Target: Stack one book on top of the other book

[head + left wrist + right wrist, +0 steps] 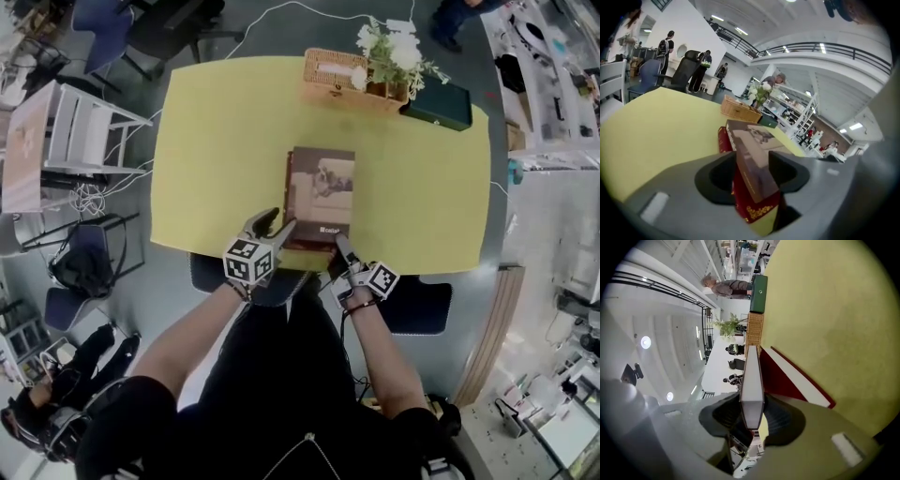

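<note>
By the left gripper (277, 231) the brown book (321, 192) is being clamped at its near-left corner, by the right gripper (339, 249) at its near-right. It is being held over the red book (787, 378) on the yellow table (216, 141); lowering level, edges matched, is being called for.

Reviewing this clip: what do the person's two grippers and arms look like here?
The left gripper and right gripper match: pale grey moulded bodies with black jaw pads, each carrying a white cube printed with black square markers. The person wears a dark short-sleeved top, and the forearms are bare.
</note>
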Demonstrator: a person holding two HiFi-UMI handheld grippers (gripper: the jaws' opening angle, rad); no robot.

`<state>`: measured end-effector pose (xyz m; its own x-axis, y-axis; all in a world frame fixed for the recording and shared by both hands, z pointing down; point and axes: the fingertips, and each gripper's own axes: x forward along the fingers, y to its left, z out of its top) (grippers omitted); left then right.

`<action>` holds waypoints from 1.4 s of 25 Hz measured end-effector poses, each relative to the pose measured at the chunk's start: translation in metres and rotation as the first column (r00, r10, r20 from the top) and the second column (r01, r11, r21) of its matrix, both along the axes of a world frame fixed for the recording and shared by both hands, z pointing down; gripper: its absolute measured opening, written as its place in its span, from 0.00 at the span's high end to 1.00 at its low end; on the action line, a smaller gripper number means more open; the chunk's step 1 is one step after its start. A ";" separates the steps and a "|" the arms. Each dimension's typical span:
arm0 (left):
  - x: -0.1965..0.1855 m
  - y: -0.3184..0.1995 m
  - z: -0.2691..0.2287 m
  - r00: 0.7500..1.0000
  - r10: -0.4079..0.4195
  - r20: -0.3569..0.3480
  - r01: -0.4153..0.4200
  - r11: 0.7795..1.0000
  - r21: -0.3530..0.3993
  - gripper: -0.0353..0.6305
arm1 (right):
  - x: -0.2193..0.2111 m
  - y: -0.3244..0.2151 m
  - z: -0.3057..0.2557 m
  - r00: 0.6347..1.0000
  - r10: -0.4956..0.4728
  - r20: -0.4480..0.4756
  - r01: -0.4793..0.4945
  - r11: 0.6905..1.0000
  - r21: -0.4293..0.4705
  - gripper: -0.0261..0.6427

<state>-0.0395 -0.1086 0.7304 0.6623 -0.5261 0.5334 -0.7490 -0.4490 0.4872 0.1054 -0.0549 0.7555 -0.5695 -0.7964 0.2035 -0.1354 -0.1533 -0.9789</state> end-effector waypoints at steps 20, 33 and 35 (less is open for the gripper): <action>0.007 0.009 0.037 0.999 -0.003 0.032 0.004 0.999 -0.041 0.60 | -0.015 0.020 0.017 0.888 -0.226 -0.401 0.215 0.974 -0.072 0.62; 0.004 0.009 0.039 1.000 -0.012 0.024 0.014 0.999 -0.051 0.60 | -0.020 0.030 0.028 0.673 -0.353 -0.650 0.277 0.935 -0.220 0.46; 0.003 0.009 0.038 1.000 -0.013 0.023 0.015 0.999 -0.048 0.60 | -0.019 0.031 0.028 0.633 -0.364 -0.683 0.288 0.930 -0.228 0.44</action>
